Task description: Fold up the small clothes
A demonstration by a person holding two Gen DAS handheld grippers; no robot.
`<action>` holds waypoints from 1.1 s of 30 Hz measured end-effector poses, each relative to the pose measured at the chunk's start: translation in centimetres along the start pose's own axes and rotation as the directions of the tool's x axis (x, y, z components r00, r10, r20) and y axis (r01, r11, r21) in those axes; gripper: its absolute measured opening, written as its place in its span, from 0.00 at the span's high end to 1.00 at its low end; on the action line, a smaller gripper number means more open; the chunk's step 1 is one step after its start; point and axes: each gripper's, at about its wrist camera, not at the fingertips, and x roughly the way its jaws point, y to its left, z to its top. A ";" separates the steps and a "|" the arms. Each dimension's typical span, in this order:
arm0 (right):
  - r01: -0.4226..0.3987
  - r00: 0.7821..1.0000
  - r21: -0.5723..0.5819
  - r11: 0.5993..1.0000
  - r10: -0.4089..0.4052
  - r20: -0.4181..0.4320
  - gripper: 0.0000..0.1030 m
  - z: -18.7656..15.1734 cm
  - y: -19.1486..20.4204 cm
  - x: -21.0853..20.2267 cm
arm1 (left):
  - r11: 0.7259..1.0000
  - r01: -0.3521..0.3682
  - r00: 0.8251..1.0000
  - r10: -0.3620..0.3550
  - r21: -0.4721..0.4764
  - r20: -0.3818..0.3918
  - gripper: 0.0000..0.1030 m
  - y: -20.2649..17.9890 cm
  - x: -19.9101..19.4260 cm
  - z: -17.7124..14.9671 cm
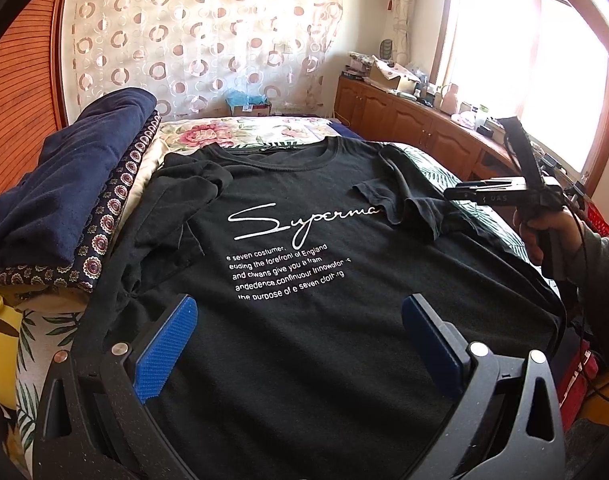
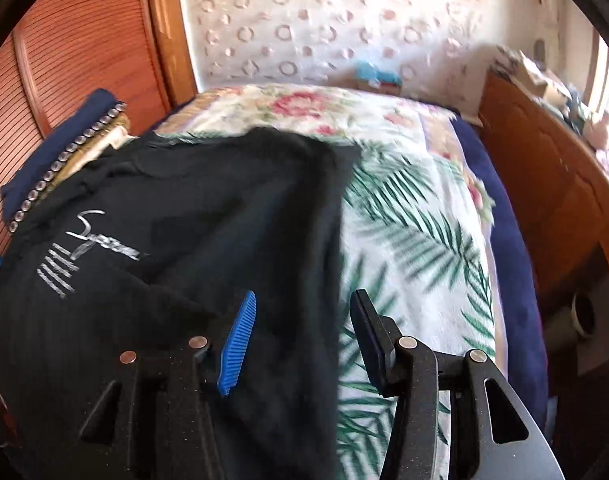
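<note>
A black T-shirt [image 1: 304,208] with white "Superman" lettering lies front-up on the bed, both sleeves folded in over the chest. My left gripper [image 1: 300,312] is open and empty, hovering over the shirt's lower part. My right gripper [image 2: 304,312] is open and empty above the shirt's right edge [image 2: 328,240]; the shirt [image 2: 204,220] lies mostly to its left. In the left wrist view the right gripper [image 1: 484,194] shows from the side, held in a hand at the shirt's right side.
The bed has a leaf and flower print sheet [image 2: 416,216]. A stack of folded navy and patterned bedding [image 1: 68,192] sits at the left. Wooden cabinets [image 1: 416,120] with clutter run along the right under a window. A wooden wardrobe [image 2: 76,60] stands at the left.
</note>
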 end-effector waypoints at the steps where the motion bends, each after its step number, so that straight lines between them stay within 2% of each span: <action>1: 0.003 1.000 0.005 1.000 -0.002 -0.006 0.50 -0.2 -0.2 0.2 | 1.000 0.003 1.000 -0.003 -0.001 -0.001 0.00 0.0 0.0 0.0; 8: -0.018 0.999 0.012 1.000 0.018 -0.027 0.50 -0.1 0.1 1.7 | 1.000 0.000 1.000 0.000 0.004 -0.007 0.00 -0.3 0.1 0.0; 9: -0.004 1.000 0.002 1.000 0.004 -0.028 0.55 0.2 0.2 2.2 | 1.000 -0.001 1.000 0.001 0.004 -0.007 0.00 -0.3 0.1 0.0; 10: 0.007 1.000 -0.009 1.000 -0.007 -0.027 0.66 0.5 0.1 2.8 | 1.000 0.000 1.000 0.000 0.005 -0.007 0.00 -0.3 0.0 0.0; 11: 0.014 1.000 -0.020 1.000 -0.015 -0.026 0.73 0.6 0.1 2.9 | 1.000 0.000 1.000 0.000 0.005 -0.006 0.00 -0.3 0.0 0.0; 12: 0.013 1.000 -0.021 1.000 -0.013 -0.025 0.94 0.7 0.2 2.7 | 1.000 -0.001 1.000 0.001 0.005 -0.006 0.00 -0.3 0.0 0.0; 16: 0.058 0.998 -0.025 0.998 -0.058 0.005 0.95 1.0 -0.9 1.6 | 1.000 -0.005 1.000 0.005 0.001 -0.001 0.00 0.0 0.0 0.0; 21: 0.079 0.997 0.013 0.997 -0.079 0.002 0.95 1.3 -2.6 1.2 | 1.000 -0.012 1.000 0.012 0.008 0.001 0.00 0.3 0.2 0.6; 23: 0.048 0.999 0.023 0.999 -0.048 -0.004 0.95 1.6 -2.8 1.5 | 1.000 -0.020 1.000 0.019 0.017 0.007 0.00 0.4 0.3 1.2; 25: 0.031 0.999 0.027 0.999 -0.031 0.014 0.87 2.1 -2.9 1.6 | 0.999 -0.027 1.000 0.027 0.027 0.009 0.00 1.0 0.6 2.0; 27: 0.010 0.999 0.024 1.000 -0.011 0.039 0.57 2.7 -2.9 1.9 | 0.998 -0.043 0.999 0.042 0.040 0.009 0.00 1.7 0.9 2.9; 28: -0.002 0.999 0.023 1.000 0.000 0.045 0.54 3.1 -2.9 2.4 | 0.998 -0.048 0.999 0.048 0.044 0.009 0.00 2.0 1.0 3.3; 31: 0.021 0.999 0.008 1.000 -0.021 0.032 0.53 3.7 -2.8 3.9 | 0.996 -0.073 0.997 0.073 0.056 0.002 0.01 3.4 1.4 5.1; 33: 0.025 0.999 -0.004 1.000 -0.024 0.024 0.53 4.3 -2.7 5.1 | 0.993 -0.093 0.996 0.094 0.066 -0.003 0.07 4.1 1.8 6.2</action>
